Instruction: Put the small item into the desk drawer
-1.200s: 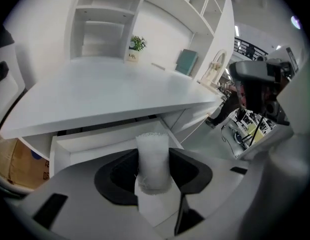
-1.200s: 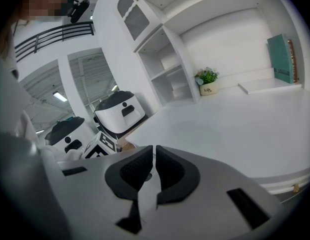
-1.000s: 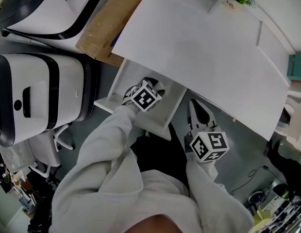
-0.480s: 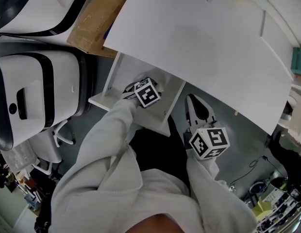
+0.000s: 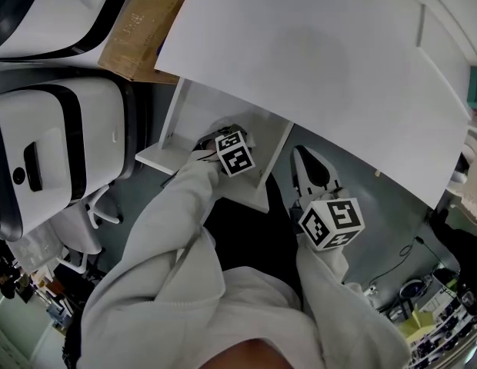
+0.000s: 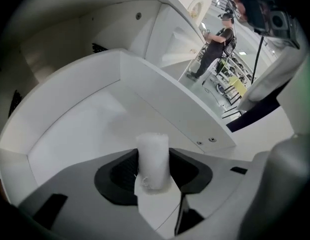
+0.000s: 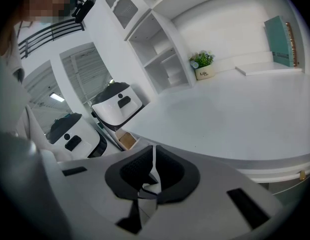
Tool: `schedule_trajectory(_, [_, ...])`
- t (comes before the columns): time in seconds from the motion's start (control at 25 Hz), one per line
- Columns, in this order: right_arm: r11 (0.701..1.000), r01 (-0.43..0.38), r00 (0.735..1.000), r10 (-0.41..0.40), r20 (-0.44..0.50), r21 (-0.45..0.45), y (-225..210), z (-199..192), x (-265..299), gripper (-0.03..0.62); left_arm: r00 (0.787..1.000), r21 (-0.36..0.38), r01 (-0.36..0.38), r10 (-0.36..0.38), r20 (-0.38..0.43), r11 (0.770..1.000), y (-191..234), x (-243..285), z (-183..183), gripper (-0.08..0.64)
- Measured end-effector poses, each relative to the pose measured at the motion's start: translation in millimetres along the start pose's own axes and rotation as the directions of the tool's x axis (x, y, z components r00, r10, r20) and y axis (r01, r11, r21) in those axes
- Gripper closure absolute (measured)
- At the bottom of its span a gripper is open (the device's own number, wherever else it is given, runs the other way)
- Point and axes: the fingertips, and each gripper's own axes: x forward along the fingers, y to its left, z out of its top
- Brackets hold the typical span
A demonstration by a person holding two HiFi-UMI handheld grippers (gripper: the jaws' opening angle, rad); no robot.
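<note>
In the head view, my left gripper (image 5: pixel 220 135) reaches down inside the open drawer (image 5: pixel 175 126), while my right gripper (image 5: pixel 313 177) is parked just outside the drawer, clear of it. The left gripper view adds what the cube (image 5: pixel 235 154) hides there: jaws clamped on the small white item (image 6: pixel 153 156), low over the drawer floor, I judge for a gentle release. The right gripper view shows its jaws together, empty.

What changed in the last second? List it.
The left gripper sank deeper into the open drawer, keeping its grip on the small white cylinder. Nothing was let go. The right gripper stayed shut, beside the drawer.
</note>
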Motion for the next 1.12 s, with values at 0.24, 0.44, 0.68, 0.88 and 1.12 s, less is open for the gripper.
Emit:
schedule_trajectory(0.24, [1.000, 0.008, 1.000, -0.008, 0.002, 0.003, -2.8, -1.0, -3.3, 0.549, 0.997, 0.050, -0.022, 0.025, -0.074, 0.999, 1.5, 12.6, -14.1, 0.367])
schedule_trajectory(0.44, [1.000, 0.023, 1.000, -0.023, 0.008, 0.008, -7.0, -2.6, -7.4, 0.549, 0.997, 0.059, -0.023, 0.028, -0.077, 0.998, 2.6, 14.8, -15.6, 0.365])
schedule_trajectory(0.68, [1.000, 0.025, 1.000, -0.025, 0.010, 0.007, -5.8, -5.1, -9.5, 0.549, 0.996, 0.077, -0.025, 0.031, -0.082, 0.997, 1.8, 15.6, -15.5, 0.364])
schedule_trajectory(0.88, [1.000, 0.025, 1.000, -0.025, 0.013, -0.002, -5.4, -5.3, -11.8, 0.549, 0.994, 0.113, 0.032, -0.020, -0.104, 0.993, -10.9, 17.1, -16.0, 0.283])
schedule_trajectory(1.12, [1.000, 0.015, 0.999, -0.014, 0.029, -0.020, 3.6, -1.9, -11.5, 0.549, 0.998, 0.079, 0.030, -0.025, -0.061, 0.996, -9.1, 0.6, -9.5, 0.194])
